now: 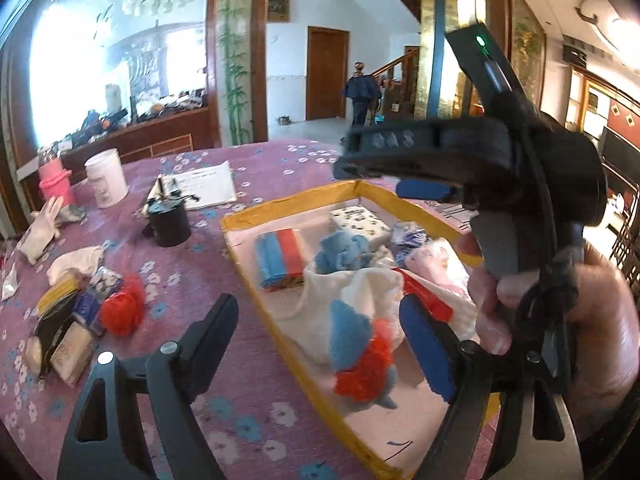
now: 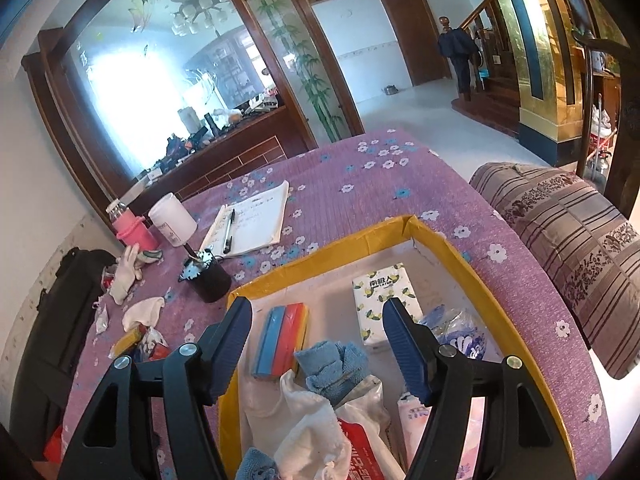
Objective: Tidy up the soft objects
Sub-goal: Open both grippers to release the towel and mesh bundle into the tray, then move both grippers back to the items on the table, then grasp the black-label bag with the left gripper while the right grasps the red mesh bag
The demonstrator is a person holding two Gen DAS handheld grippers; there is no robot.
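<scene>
Both the left hand-held gripper (image 1: 320, 336) and right hand-held gripper (image 2: 316, 344) hang wide and empty over the half-filled box (image 1: 288, 200), while a pile (image 1: 80, 312) waits on the worktop (image 1: 192, 280).

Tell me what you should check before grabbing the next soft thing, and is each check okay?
1. Left gripper jaws open and holding nothing: ok.
2. Right gripper jaws open and holding nothing: ok.
3. Yellow-rimmed box has bare floor left at its far end: ok.
4. Soft things still waiting outside, like the red pom-pom on the tablecloth: ok.
5. Black cup stands apart from that pile: ok.
6. White cloth lies fully inside the box: cannot tell.
</scene>
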